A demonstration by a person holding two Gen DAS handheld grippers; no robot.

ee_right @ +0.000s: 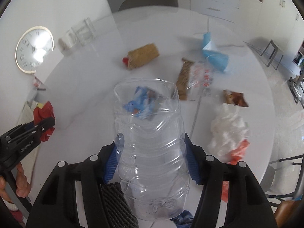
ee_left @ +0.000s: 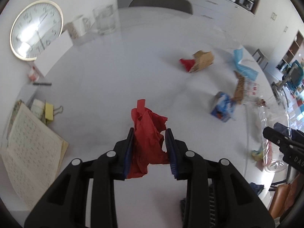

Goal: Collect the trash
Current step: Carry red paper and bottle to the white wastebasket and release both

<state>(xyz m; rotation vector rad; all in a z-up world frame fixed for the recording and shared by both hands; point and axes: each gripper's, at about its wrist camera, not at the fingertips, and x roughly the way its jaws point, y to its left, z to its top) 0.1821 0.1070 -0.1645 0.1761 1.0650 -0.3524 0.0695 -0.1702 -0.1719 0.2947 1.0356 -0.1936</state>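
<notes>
The clear bottle (ee_right: 150,144) sits between the right gripper (ee_right: 152,148) fingers, squeezed at its ribbed waist by the blue pads (ee_right: 111,161) at a middling gape; nothing can be seen inside it, only a blue carton (ee_right: 141,102) on the table (ee_right: 91,87) showing through its wall. Right of that gripper lies white wadding (ee_right: 228,129) with an orange scrap (ee_right: 239,150); further out a brown wrapper (ee_right: 235,97), a printed clear wrapper (ee_right: 197,77), a tan box (ee_right: 142,56) and a blue mask (ee_right: 214,57).

The left gripper (ee_left: 148,146), nearly closed, pinches crumpled red paper (ee_left: 148,133), lifted off the table. Left of it lie a notebook (ee_left: 32,152) and a binder clip (ee_left: 51,112). Far beyond stand a mug (ee_left: 79,26) and a glass (ee_left: 105,20), contents unclear through blur, with a clock (ee_left: 36,30) beside them.
</notes>
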